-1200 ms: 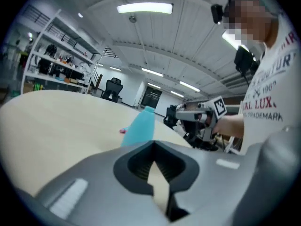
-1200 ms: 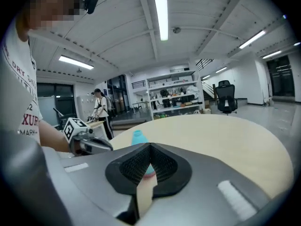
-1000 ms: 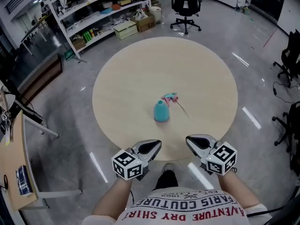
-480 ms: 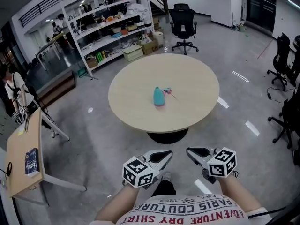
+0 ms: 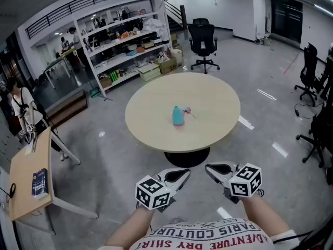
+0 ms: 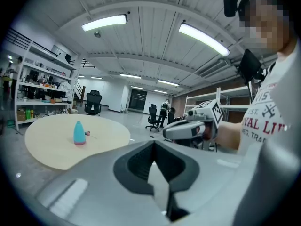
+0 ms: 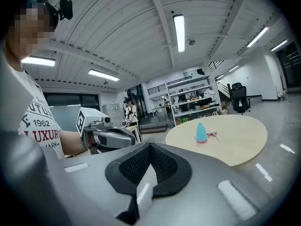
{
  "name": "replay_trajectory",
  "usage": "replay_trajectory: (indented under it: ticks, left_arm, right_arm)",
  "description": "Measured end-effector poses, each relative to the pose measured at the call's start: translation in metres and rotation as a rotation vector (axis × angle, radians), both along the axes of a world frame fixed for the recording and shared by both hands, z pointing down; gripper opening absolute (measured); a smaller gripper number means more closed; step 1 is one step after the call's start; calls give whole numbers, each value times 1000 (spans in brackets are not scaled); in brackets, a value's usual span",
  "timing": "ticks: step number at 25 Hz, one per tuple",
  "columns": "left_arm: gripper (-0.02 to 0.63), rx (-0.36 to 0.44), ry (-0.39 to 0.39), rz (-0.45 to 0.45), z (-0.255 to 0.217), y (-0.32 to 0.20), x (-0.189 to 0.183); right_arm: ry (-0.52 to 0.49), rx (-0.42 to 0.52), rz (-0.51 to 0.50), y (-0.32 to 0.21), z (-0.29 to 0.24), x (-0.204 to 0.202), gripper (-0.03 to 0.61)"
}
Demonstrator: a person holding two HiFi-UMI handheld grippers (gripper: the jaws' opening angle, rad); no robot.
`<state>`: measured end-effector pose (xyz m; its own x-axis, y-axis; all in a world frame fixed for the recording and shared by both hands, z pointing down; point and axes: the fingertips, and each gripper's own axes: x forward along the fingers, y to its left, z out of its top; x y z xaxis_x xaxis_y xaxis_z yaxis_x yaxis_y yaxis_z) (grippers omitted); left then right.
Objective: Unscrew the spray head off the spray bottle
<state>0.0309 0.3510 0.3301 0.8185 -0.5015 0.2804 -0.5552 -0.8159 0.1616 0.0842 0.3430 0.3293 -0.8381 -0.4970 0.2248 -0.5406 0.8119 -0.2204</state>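
A teal spray bottle stands upright near the middle of the round beige table. Its pink spray head with a thin tube lies on the tabletop just right of it, apart from the bottle. My left gripper and right gripper are side by side over the floor, well short of the table's near edge, both shut and empty. The left gripper view shows the bottle far off and the right gripper beside it. The right gripper view shows the bottle and the left gripper.
White shelving full of boxes stands behind the table, with a black office chair to its right. A wooden desk with a book is at the left, a person beyond it. More chairs stand at the right.
I have backed away from the table: both grippers, earlier at its near edge, now hang over the floor, and the bottle looks far smaller. Both stay shut.
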Motion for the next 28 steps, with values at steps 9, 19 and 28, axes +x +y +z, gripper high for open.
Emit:
replay_trajectory:
  ticks: [9,19,28]
  left_arm:
    - [2,28,-45,12,0,17,8]
    - [2,41,-43,10,0,35,21]
    - [2,34,-48,8,1,46,33]
  right_arm:
    - [41,25,-63,24,-2,-8,0]
    - [27,2,-77,43,3,3,0]
    - [22,-18,-67,50,6,16,0]
